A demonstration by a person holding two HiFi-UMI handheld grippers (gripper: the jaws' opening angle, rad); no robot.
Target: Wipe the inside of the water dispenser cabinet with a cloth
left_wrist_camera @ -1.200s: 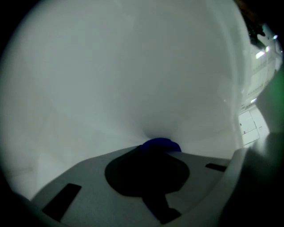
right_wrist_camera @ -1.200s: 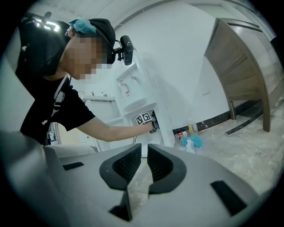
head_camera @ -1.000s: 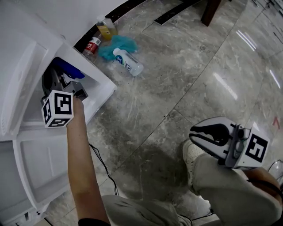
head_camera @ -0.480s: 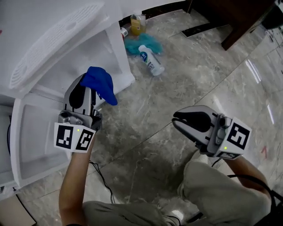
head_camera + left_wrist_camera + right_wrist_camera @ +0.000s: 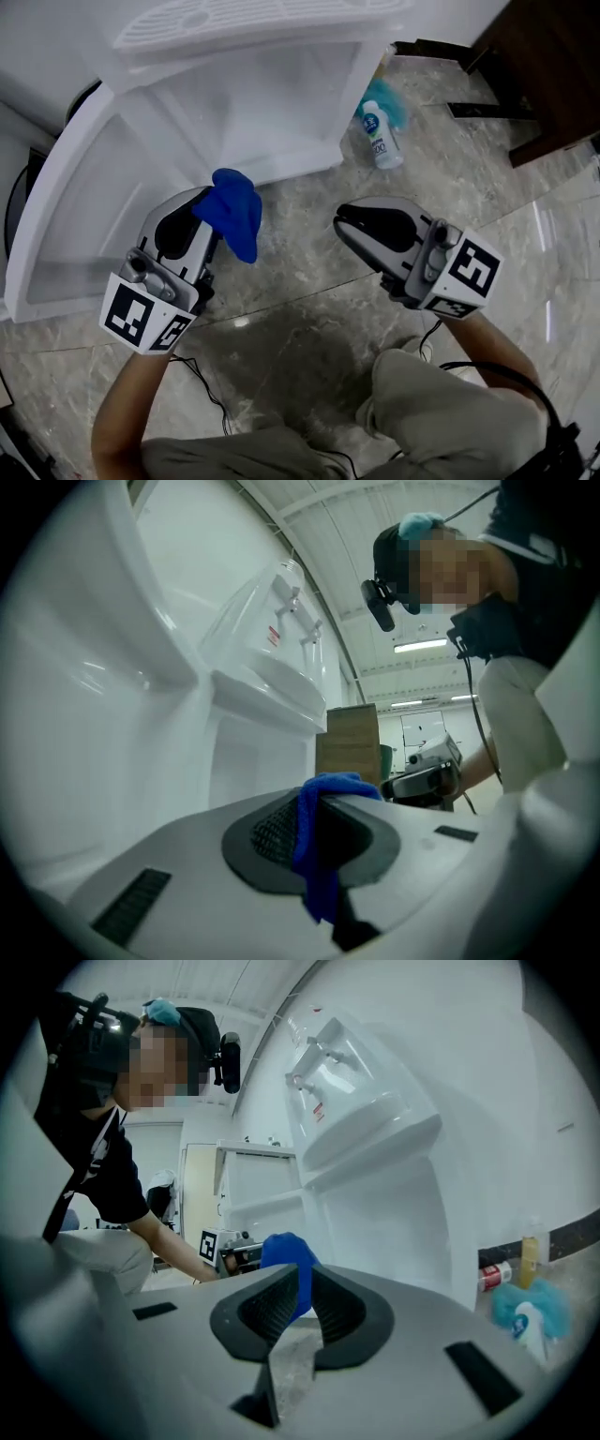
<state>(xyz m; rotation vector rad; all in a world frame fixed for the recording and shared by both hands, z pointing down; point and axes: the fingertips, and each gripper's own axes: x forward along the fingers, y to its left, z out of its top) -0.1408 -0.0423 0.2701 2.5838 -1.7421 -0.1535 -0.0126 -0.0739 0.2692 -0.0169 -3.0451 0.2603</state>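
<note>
Two grippers are out over the marble floor (image 5: 309, 309), both just in front of the open white water dispenser cabinet (image 5: 281, 103). The left gripper (image 5: 208, 208) has its jaws clamped together on the blue cloth (image 5: 234, 214), which bunches up at the tips and droops down one side. So the cloth is outside the cabinet, hanging over the floor near its bottom edge. The right gripper (image 5: 345, 217) is beside it, well clear of the cloth, with only a narrow slit between its jaws and nothing in them.

The cabinet door (image 5: 84, 216) is swung wide open on the left, right next to the left gripper. Off the cabinet's right corner a white bottle (image 5: 378, 142) lies on its side, touching a teal fluffy thing (image 5: 386, 94). Dark wooden furniture (image 5: 553, 66) fills the top right. A thin black cable (image 5: 208, 389) snakes across the floor below the left arm, near the person's knee.
</note>
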